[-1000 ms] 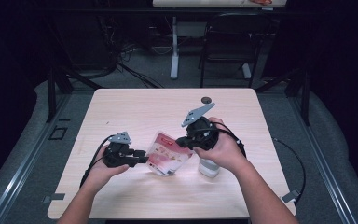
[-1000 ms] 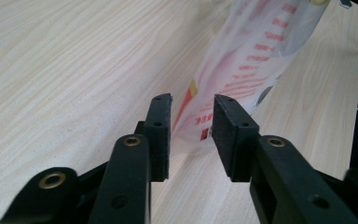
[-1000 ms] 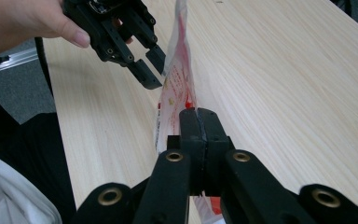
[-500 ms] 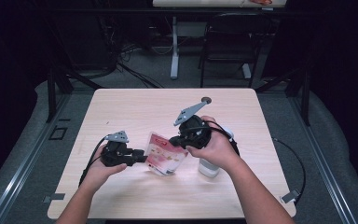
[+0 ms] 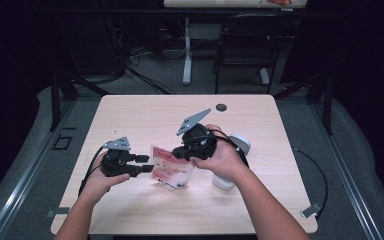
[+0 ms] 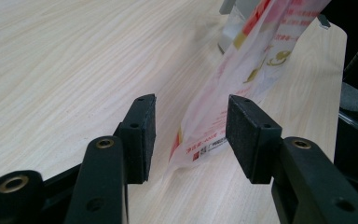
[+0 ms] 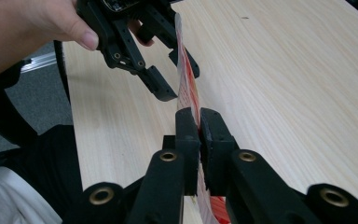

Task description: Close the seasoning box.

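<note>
At the wooden table (image 5: 130,210), my right gripper (image 7: 198,122) stands clamped on the edge of a red-and-white plastic packet (image 5: 169,170), its two black pads pressed together with the thin film pinched between them. In the right gripper view the packet rises edge-on out of that pinch and runs away toward my left gripper (image 7: 170,74), whose jaws stand on either side of the packet's far end.

My left gripper (image 6: 191,130) has just been opening: its jaws now stand apart, with the packet's printed corner in the gap between them, closer to the right-hand pad, and neither pad pressing on it.

From the high view, the packet stands on the table between the two tools, my left gripper (image 5: 142,164) just beside its left end and my right gripper (image 5: 179,152) at its upper right edge. A white object (image 5: 232,160) lies on the table under my right hand (image 5: 220,160), largely hidden by it.
</note>
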Available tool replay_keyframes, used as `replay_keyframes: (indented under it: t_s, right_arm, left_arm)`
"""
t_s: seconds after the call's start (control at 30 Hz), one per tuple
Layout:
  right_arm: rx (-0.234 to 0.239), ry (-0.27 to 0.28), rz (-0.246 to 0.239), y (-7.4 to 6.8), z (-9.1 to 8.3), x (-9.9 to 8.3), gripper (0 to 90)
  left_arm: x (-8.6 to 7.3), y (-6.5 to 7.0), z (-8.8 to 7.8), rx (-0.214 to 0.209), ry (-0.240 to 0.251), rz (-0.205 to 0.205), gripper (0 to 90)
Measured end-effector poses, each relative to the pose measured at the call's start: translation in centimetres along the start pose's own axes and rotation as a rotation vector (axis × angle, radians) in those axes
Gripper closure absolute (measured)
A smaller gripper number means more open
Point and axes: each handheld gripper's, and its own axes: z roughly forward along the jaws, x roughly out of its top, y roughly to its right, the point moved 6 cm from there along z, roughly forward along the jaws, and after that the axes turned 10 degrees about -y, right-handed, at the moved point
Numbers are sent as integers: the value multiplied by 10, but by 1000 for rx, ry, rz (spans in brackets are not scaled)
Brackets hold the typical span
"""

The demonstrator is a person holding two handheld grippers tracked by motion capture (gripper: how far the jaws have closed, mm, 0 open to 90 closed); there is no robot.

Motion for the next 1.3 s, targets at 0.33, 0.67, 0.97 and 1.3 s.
replay_keyframes:
  t_s: [0.33,0.67,0.97,1.3]
  right_arm:
    - [48,45,8,-7,6,11,747]
    - [60,122,32,-15,-4,17,614]
    - [66,184,63,-13,-16,16,551]
    - [38,239,70,-6,-30,7,468]
  left_arm:
    - [-3,-5,-5,10,2,-17,494]
    - [-3,-7,-13,25,8,-27,485]
    - [-4,-11,-20,31,24,-33,479]
    - [-8,-15,-24,72,3,-35,474]
